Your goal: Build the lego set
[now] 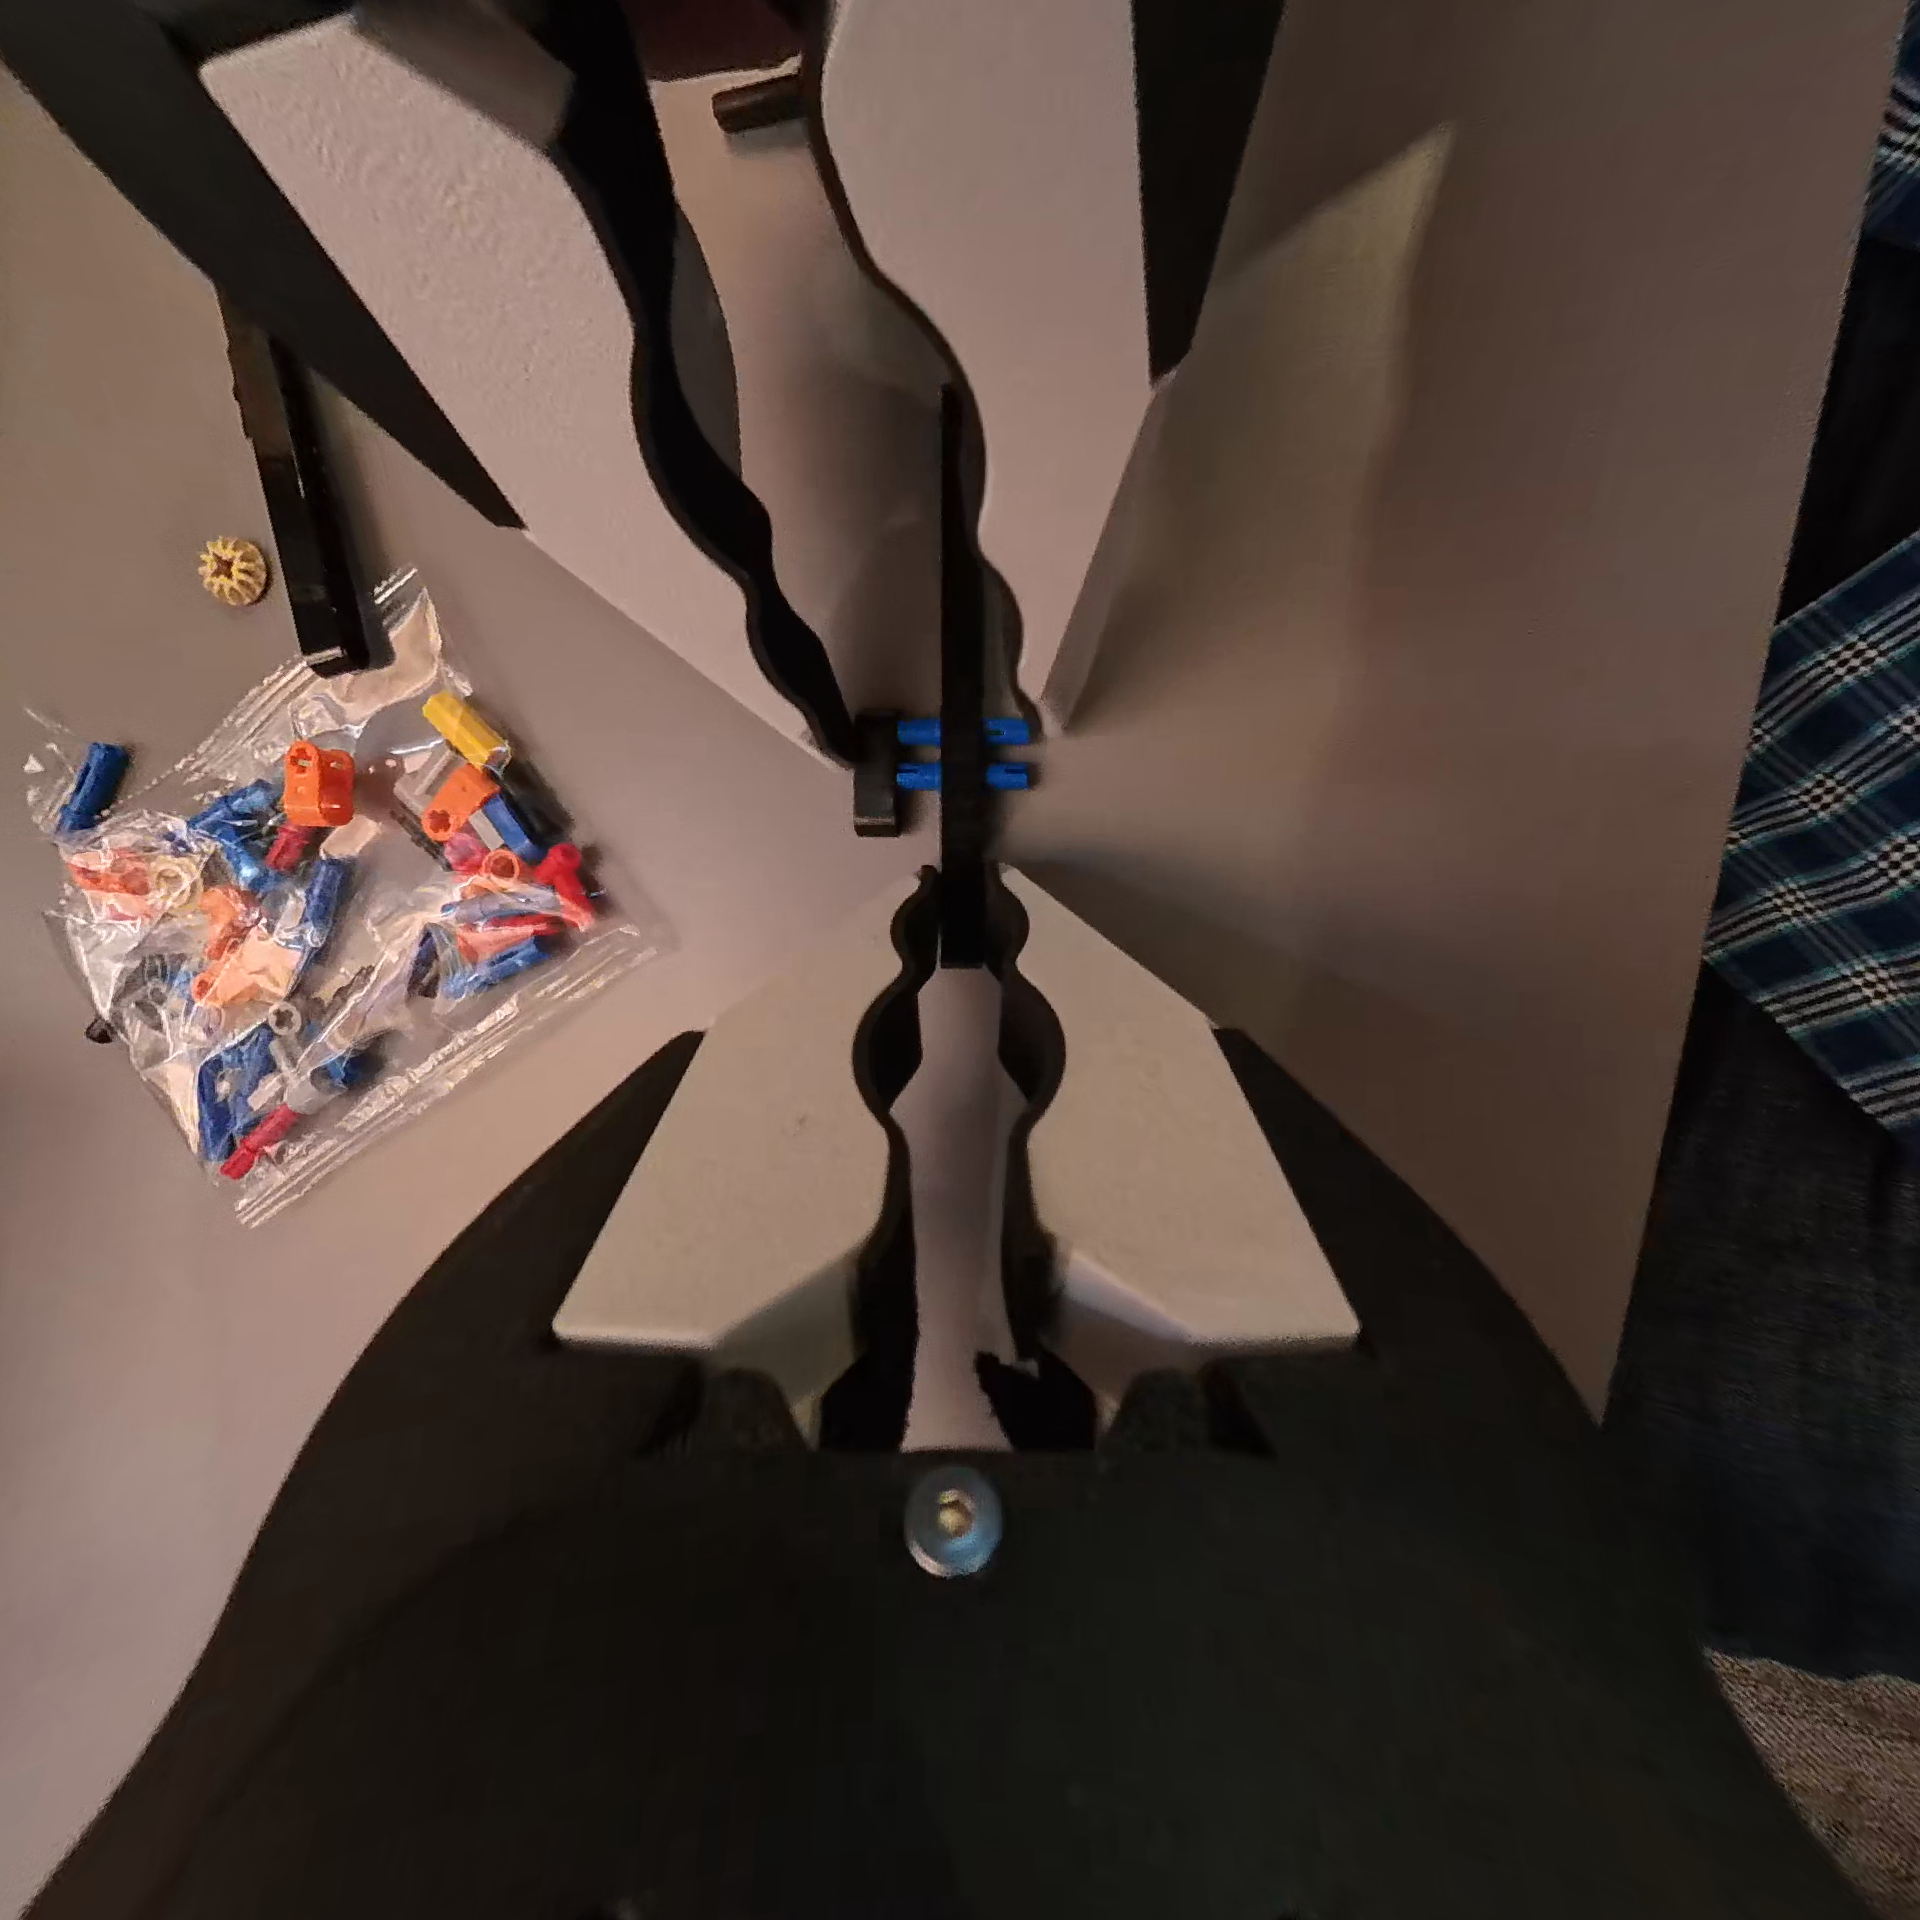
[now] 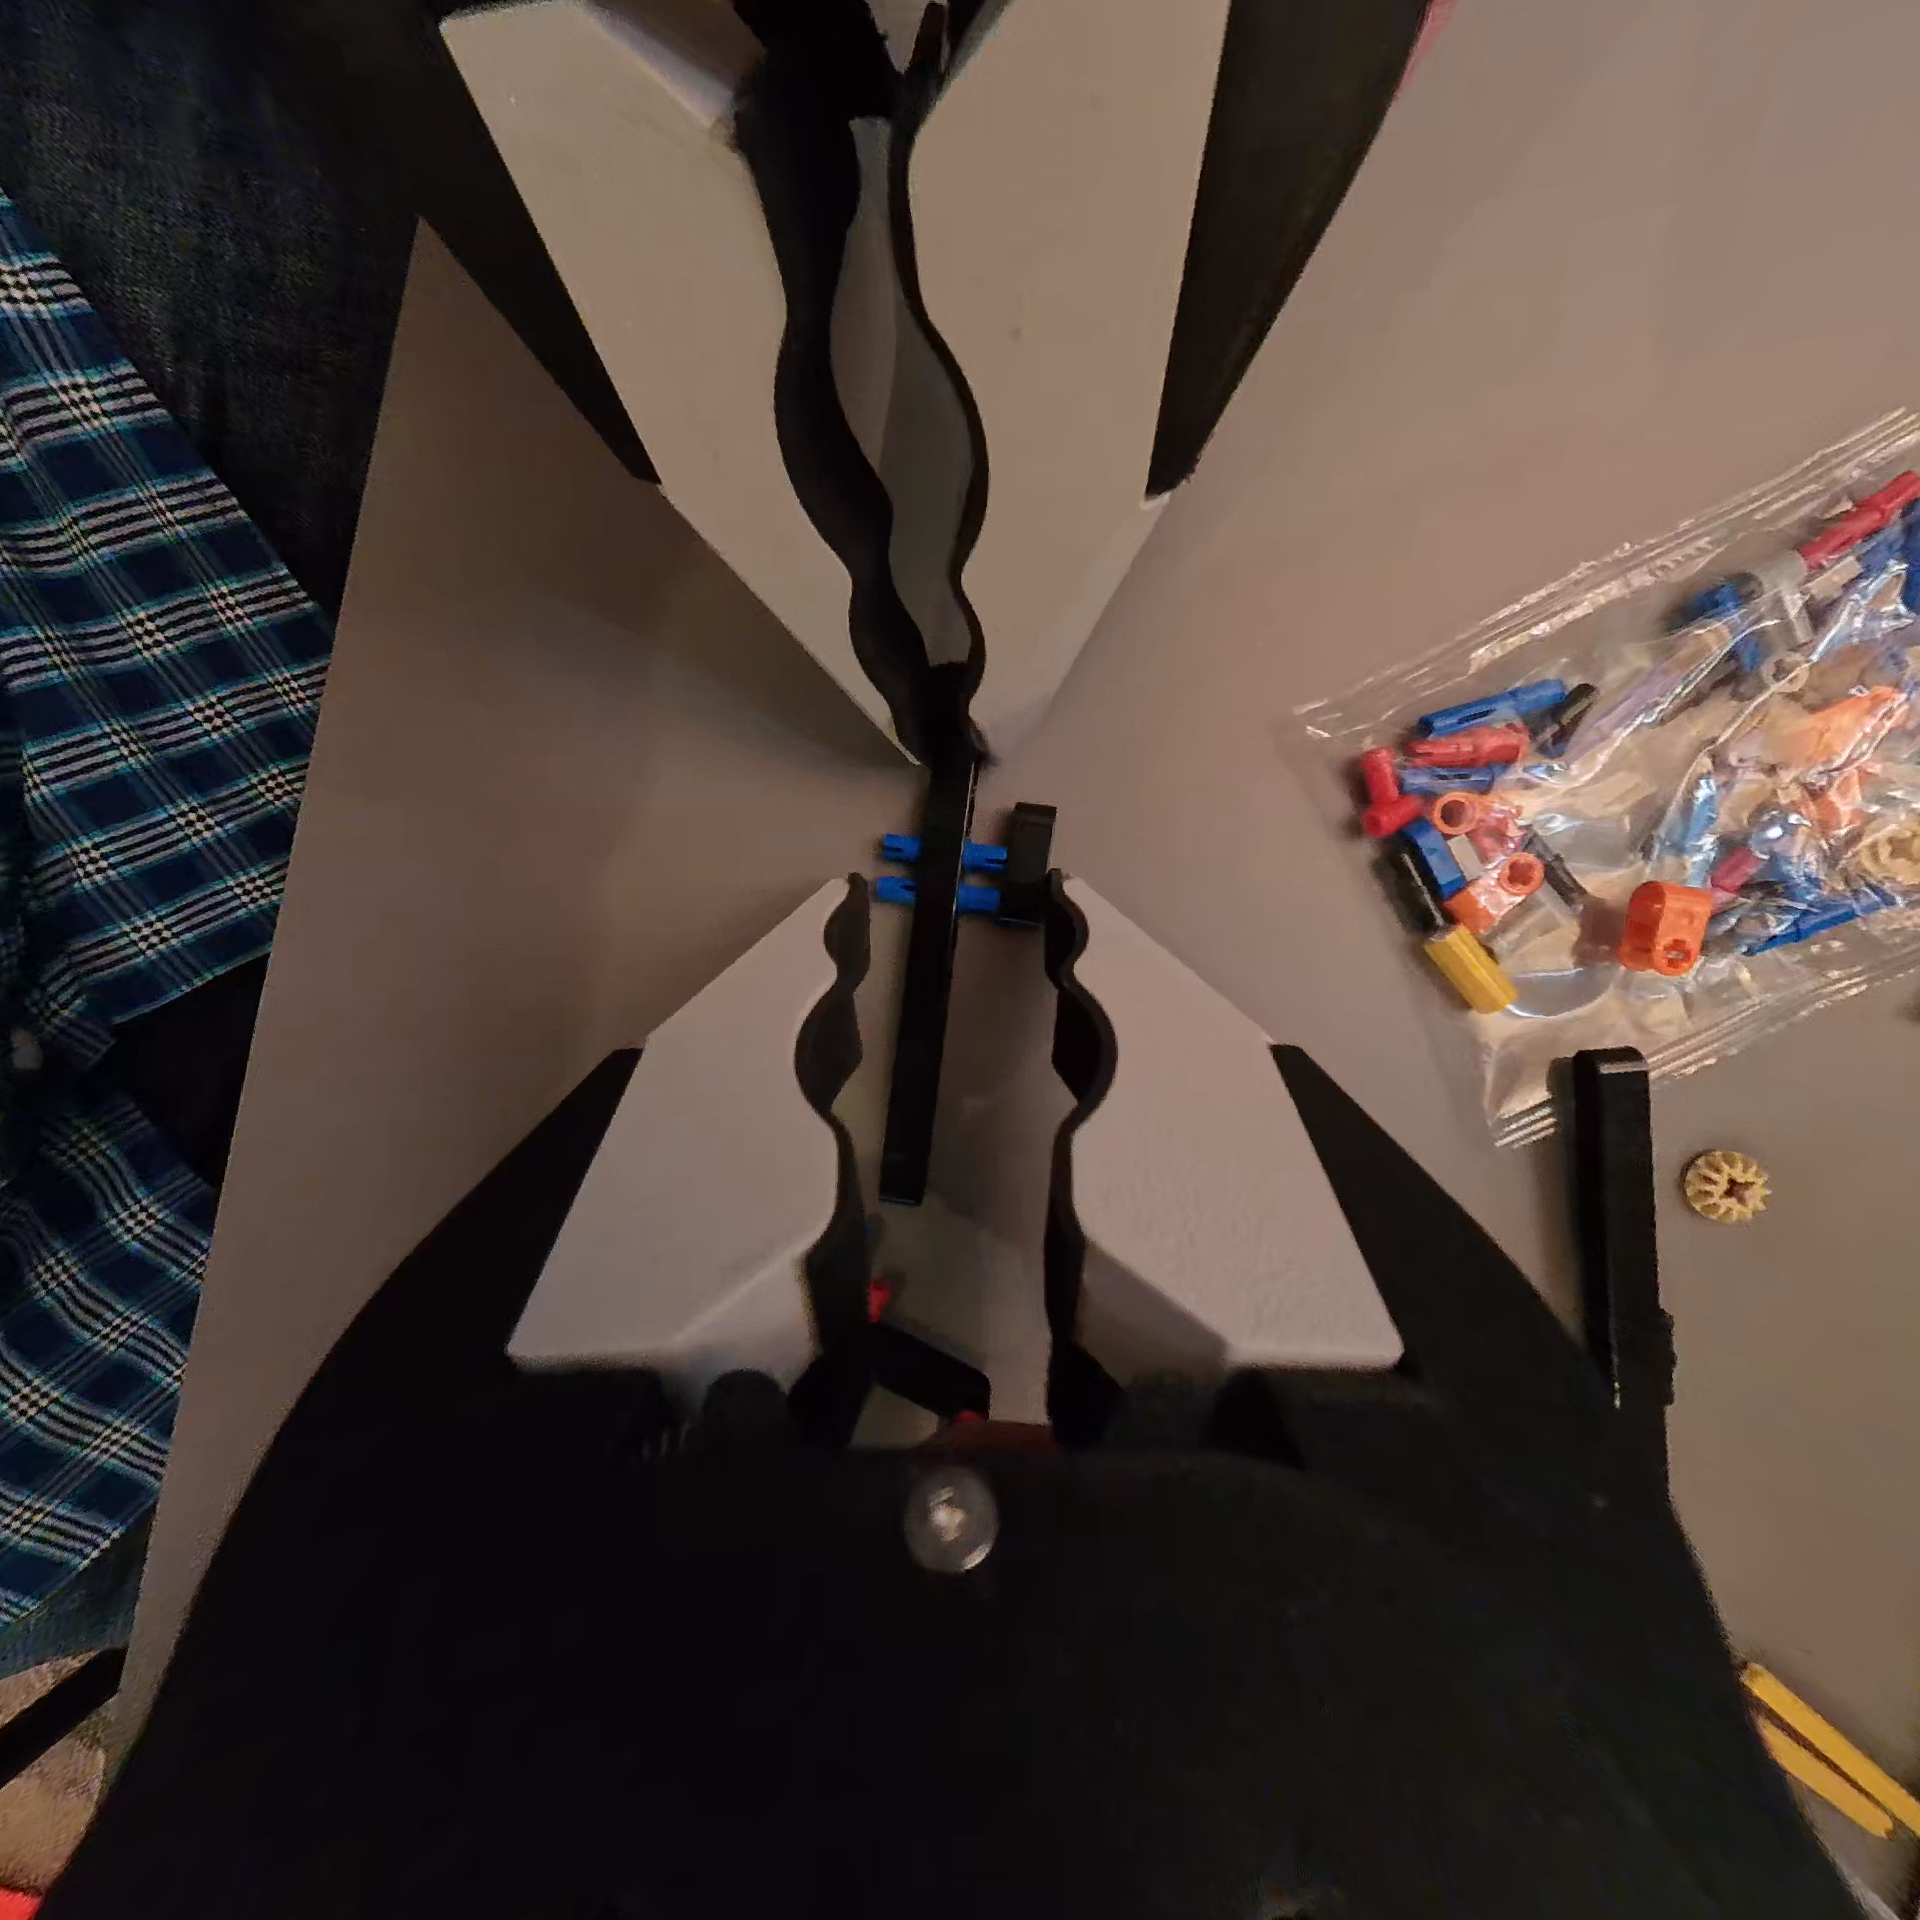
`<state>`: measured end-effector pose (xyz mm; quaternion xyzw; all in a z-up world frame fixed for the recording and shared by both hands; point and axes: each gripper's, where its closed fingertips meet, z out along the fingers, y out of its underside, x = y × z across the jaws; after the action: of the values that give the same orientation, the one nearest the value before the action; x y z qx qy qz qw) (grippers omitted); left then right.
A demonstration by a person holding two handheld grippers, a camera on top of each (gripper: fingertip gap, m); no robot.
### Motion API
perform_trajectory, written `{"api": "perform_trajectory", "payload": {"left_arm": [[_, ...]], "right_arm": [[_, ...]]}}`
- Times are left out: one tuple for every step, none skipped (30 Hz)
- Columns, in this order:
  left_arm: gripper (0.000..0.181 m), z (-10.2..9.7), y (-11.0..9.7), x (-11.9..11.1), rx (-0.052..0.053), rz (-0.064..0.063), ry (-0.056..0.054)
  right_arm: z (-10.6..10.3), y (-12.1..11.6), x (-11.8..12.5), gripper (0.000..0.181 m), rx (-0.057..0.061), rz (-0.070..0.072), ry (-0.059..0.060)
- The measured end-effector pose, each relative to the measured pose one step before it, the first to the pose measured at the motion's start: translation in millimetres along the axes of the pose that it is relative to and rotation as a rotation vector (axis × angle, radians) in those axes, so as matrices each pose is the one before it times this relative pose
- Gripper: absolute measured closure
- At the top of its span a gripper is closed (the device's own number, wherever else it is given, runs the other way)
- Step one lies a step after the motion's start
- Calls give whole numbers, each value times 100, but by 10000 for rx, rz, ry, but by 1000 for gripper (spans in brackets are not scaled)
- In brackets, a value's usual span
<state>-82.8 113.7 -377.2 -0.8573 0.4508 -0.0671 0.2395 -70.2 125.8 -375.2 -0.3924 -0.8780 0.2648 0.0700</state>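
Between both grippers, left gripper (image 1: 961, 904) pinches a black beam (image 1: 961, 665) bearing blue pins (image 1: 961, 750); right gripper (image 2: 956, 883) spread.

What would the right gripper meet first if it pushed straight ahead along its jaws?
Most likely the left gripper, facing it and pinching the far end of the black beam lying between the right gripper's jaws. Depth is uncertain.
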Motion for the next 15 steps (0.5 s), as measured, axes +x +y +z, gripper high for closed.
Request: {"api": "perform_trajectory", "payload": {"left_arm": [[176,13,-15,0,-12,-4,23],[176,9,-17,3,-2,26,13],[176,0,-2,2,-9,31,9],[176,-1,9,2,-11,-4,21],[176,-6,2,23,-6,-30,43],[176,-4,18,14,-11,-19,36],[176,-14,28,2,-31,-68,47],[176,-8,5,58,-17,-34,68],[176,8,-1,44,-26,-60,57],[176,-1,-2,-10,-14,-89,43],[176,7,6,10,-4,-129,65],[176,-3,-7,-7,14,-49,51],[176,8,-13,-4,13,-14,20],[176,1,4,-2,4,-54,22],[176,3,-4,-2,0,-35,-3]], "right_arm": [[-4,-6,34,151,33,21,18],[1,-8,5,151,27,5,10],[12,-3,4,153,20,-8,13],[1,-8,3,153,18,18,5],[-2,-9,-38,153,36,30,-18],[3,-14,-66,152,41,24,-21],[-3,8,-23,151,28,-18,29],[-3,28,-13,152,27,-15,46],[-6,5,-23,153,33,6,15],[6,-5,6,153,41,21,13],[1,-10,2,153,28,7,9],[3,-4,6,153,9,-10,14],[5,5,-13,153,-8,-40,21],[5,4,-29,153,-8,-43,9],[2,-5,-12,153,3,-5,-11]]}}
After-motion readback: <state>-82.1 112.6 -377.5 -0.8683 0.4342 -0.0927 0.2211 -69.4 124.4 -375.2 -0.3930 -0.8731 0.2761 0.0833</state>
